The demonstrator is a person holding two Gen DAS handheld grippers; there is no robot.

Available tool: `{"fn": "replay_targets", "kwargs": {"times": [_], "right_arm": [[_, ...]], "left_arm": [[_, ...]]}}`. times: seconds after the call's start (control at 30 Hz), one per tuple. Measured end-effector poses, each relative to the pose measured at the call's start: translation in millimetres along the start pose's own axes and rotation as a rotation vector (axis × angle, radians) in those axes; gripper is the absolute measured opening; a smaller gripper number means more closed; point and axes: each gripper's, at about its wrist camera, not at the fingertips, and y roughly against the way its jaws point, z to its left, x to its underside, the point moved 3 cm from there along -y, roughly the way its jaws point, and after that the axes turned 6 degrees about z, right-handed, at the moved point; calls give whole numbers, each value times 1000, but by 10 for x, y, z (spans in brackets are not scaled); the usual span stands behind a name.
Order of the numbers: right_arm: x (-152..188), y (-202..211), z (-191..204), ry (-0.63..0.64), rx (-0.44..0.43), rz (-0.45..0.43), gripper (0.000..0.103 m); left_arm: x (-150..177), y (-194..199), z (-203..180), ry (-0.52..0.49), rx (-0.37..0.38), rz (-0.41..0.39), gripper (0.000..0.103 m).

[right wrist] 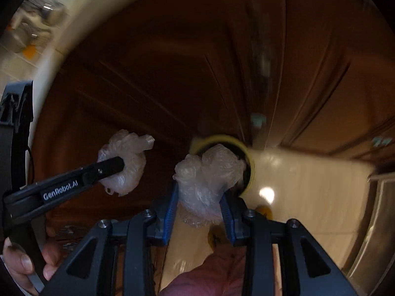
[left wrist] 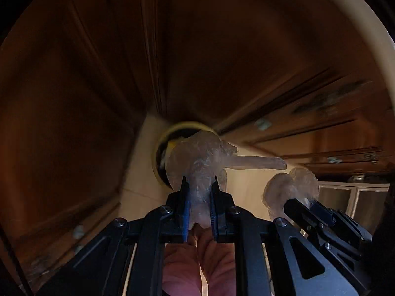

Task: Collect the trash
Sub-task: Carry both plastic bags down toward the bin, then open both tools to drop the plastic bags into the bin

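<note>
Your left gripper [left wrist: 200, 185] is clenched on a crumpled wad of clear plastic [left wrist: 197, 162], pinched between the blue-lined fingers [left wrist: 186, 207], with a twisted tail of the film sticking out toward 3 o'clock. Your right gripper [right wrist: 198, 197] grasps a second plastic wad [right wrist: 209, 172] the same way, the bundle bulging above its pads. In the left wrist view the right gripper shows at 4 o'clock with its load; in the right wrist view the left gripper sits at 9 o'clock, its wad around the black fingertip. Just beyond both wads lies the yellow-rimmed bin [right wrist: 249, 153], its dark opening at 12 o'clock from each gripper, standing on a pale tiled floor [right wrist: 308, 185]. Brown wooden cabinet doors [left wrist: 86, 86] fill the blurred background. A cream curved edge [right wrist: 81, 17] arcs across at 10 o'clock in the right view.
</note>
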Motion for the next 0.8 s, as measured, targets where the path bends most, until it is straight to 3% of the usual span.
{"fn": "replay_targets", "kwargs": {"times": [0.23,0.37,0.63,0.8], "right_arm": [[-44,-1089,-345,-32,4,112,34],[-78,-1475,-509,-43,18,154,36],[-294,-1753,-496,-46,36,192,41],[-370,-1718,-368,-34,44,179,58]], "left_arm": [[-80,-1282,187,-17,12,118,13],[-179,-1700,269,-31,-8,159,29],[-266,-1704,420,5,-40,141,65],[-248,-1595,558,13,-66,137,68]]}}
